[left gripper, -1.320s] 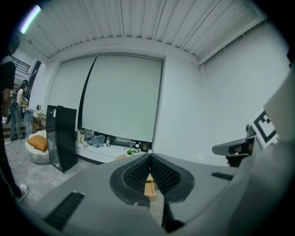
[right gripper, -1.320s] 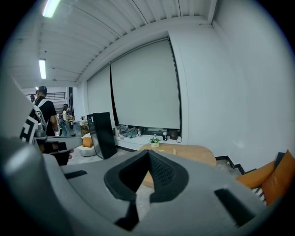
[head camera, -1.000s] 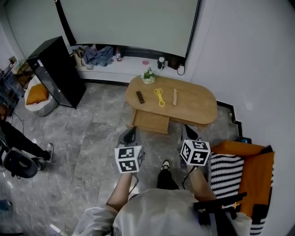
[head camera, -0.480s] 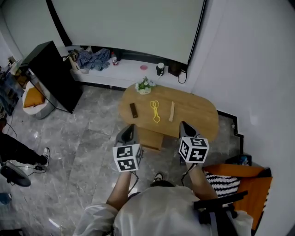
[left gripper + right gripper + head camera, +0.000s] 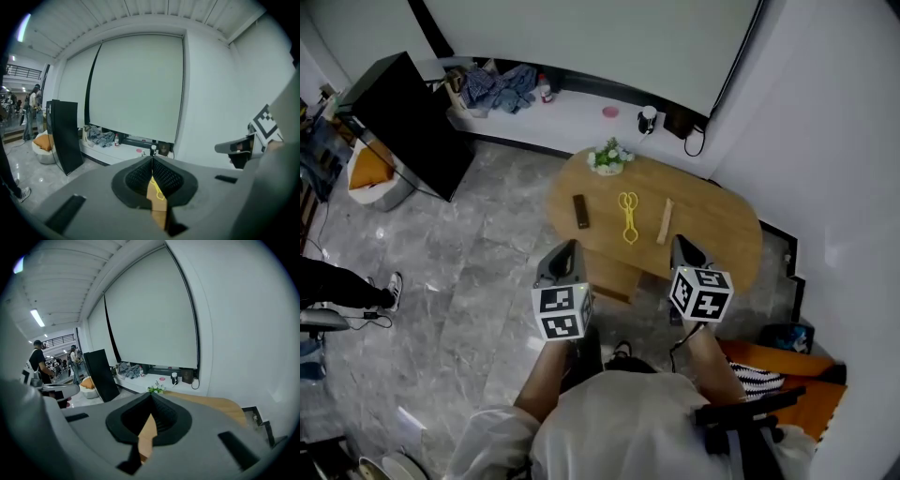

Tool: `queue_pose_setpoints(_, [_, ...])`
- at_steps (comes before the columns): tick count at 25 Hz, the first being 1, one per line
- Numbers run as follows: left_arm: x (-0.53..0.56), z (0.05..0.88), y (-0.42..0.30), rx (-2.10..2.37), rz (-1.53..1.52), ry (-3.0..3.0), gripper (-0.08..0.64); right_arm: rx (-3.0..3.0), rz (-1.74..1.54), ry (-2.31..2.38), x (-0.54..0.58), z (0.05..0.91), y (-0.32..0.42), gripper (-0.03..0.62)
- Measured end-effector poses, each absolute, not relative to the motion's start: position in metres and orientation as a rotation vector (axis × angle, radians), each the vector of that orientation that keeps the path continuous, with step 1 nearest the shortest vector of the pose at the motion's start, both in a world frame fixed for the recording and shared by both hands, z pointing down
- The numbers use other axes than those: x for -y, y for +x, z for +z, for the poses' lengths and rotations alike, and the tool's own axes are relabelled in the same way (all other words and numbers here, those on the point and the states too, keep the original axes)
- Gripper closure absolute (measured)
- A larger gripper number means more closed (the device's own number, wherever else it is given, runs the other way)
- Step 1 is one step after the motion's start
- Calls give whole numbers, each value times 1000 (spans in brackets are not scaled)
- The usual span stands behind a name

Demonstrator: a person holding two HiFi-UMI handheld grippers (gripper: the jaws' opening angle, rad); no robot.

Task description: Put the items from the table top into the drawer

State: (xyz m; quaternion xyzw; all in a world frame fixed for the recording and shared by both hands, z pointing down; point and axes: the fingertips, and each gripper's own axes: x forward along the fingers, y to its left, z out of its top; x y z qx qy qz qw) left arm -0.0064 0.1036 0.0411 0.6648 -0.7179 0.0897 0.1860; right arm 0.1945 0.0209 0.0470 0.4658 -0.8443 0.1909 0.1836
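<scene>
Both clenched on nothing, the left gripper [image 5: 567, 249] and right gripper [image 5: 681, 244] flank the drawer [image 5: 607, 276] under the tabletop's [image 5: 714, 234] near edge, the left one nearer.

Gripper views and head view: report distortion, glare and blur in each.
Left gripper view: strong fisheye, black corners, screen edges bowed. Right gripper view: same fisheye, ceiling lamp bright. Head view: sharp, evenly lit, faint sheen on the floor.

Black panel [image 5: 405, 122] stands upper L on grey floor [image 5: 469, 253]. Clothes pile [image 5: 499, 86] and bottle [image 5: 546, 91] lie on white ledge [image 5: 572, 120], below projection screen [image 5: 600, 37].
</scene>
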Motion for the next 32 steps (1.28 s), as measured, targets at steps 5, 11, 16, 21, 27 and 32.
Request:
queue_pose_setpoints(5, [-72, 46, -38, 1985, 262, 1887, 551, 2384, 563, 1356, 2, 46, 166, 600])
queue_pose_setpoints(11, [-50, 58, -43, 1960, 285, 1905, 551, 2339, 558, 1353, 12, 59, 165, 600])
queue_pose_setpoints(16, [-48, 108, -54, 1931, 365, 1839, 551, 2275, 636, 1293, 21, 113, 156, 600])
queue_pose_setpoints(21, [-52, 176, -87, 1927, 412, 1722, 551, 2266, 667, 1175, 33, 173, 112, 600])
queue_pose_setpoints(27, [-56, 283, -122, 1898, 434, 1589, 551, 2230, 685, 1065, 47, 263, 64, 600])
queue_pose_setpoints(32, [-44, 367, -156, 1932, 411, 1515, 551, 2202, 697, 1010, 53, 344, 28, 600])
